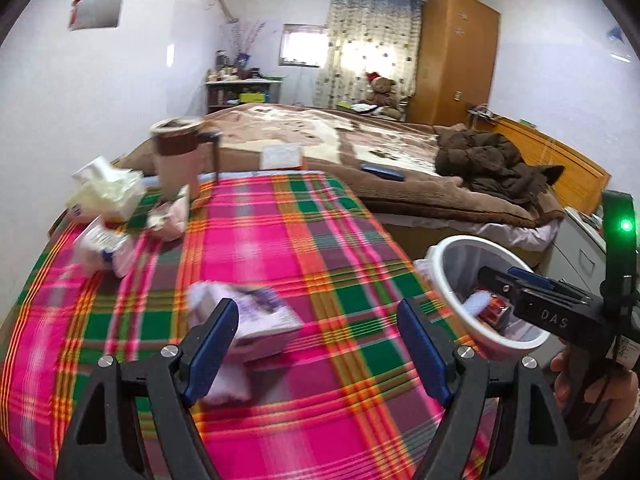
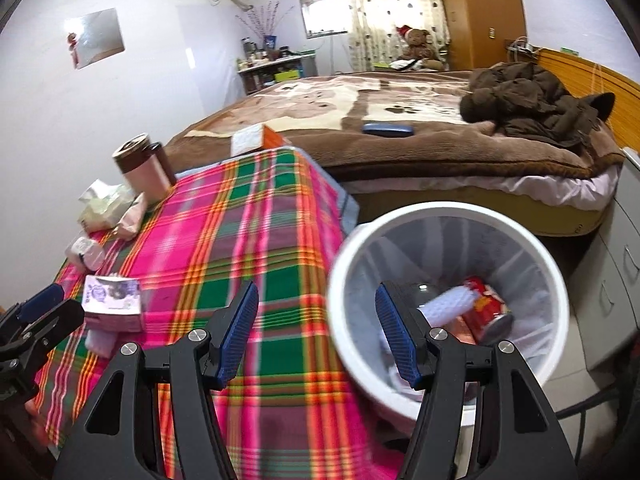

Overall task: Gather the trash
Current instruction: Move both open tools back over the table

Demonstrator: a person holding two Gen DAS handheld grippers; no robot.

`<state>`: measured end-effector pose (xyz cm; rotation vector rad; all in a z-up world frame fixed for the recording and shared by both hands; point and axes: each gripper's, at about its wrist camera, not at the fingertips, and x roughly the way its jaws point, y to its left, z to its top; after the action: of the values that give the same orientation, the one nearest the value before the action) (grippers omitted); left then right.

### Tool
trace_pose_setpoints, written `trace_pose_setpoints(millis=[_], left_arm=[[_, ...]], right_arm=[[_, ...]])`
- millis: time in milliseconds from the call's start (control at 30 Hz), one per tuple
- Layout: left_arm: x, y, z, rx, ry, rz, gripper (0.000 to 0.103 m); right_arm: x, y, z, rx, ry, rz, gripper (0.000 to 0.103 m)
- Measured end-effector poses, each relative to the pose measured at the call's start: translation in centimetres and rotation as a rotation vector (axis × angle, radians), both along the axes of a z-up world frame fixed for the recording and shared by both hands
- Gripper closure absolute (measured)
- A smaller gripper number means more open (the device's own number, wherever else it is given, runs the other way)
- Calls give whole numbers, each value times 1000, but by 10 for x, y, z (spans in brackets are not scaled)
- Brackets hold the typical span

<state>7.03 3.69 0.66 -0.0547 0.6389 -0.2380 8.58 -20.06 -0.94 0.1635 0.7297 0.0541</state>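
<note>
- Grippers first: the left gripper hangs with jaws spread wide and nothing between them, low over a plaid tablecloth of pink, green and orange.
- Right gripper is likewise agape and empty-handed, poised at the table's edge, its right finger overlapping the rim of a white wastebasket.
- Inside the basket (lined with a thin clear bag) lie a red can and a white ribbed roll, touching each other.
- On the cloth, just ahead of the left gripper's left finger, sits a purple-and-white carton, blurred by motion.
- Farther back near the wall: a crumpled wrapper, a pale tissue pack, a small white bottle on its side and a brown-lidded mug.
- Beyond the table, a bed carries a brown jacket.
</note>
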Motion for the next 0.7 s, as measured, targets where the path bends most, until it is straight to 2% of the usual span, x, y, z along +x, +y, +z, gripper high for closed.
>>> trace_pose_setpoints(millis=[333, 700], left_arm=[[-8, 56, -29, 6, 67, 125, 20], [8, 64, -59, 30, 151, 116, 20]], right_arm=[[9, 44, -11, -9, 27, 93, 40], [16, 81, -19, -13, 54, 168, 40]])
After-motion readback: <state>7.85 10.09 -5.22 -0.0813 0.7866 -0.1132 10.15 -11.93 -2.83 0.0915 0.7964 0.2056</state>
